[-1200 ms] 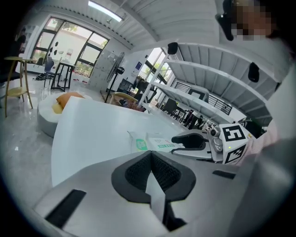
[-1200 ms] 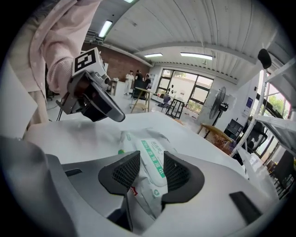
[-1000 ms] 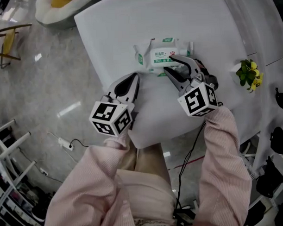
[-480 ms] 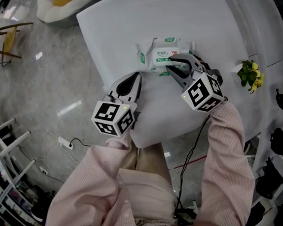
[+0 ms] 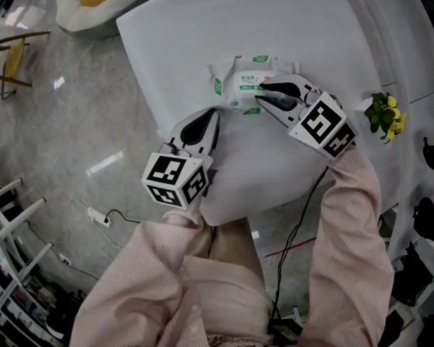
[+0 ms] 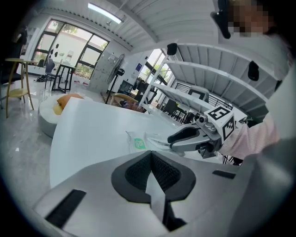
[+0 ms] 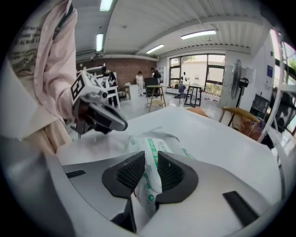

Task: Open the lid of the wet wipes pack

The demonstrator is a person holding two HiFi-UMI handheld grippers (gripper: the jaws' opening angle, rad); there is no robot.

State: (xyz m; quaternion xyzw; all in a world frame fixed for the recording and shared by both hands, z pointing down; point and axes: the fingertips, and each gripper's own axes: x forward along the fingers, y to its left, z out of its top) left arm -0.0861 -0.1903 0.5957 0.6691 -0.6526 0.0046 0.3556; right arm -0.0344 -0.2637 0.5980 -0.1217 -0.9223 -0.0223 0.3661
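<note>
Smooth white tabletop (image 5: 278, 36) with rounded corners. The wet wipes pack (image 5: 242, 77), soft crinkled white film with green print, lies on it at the person's 12 o'clock. The right hand-held gripper (image 5: 259, 91) slants down from the pack's 4 o'clock. Its jaws are closing, with the pack's near edge pinched between ribbed black pads. The left hand-held gripper (image 5: 210, 116) is at the pack's 7 o'clock, jaws pressed together and empty.

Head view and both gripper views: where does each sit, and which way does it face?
Head view: on the head, steeply down at the table; shows sleeves, left claw, right claw.
Left gripper view: on the left claw, shut, facing the pack and right claw.
Right gripper view: on the right claw, closing on the pack; left claw beyond.
Shared: all three show the pack.
</note>
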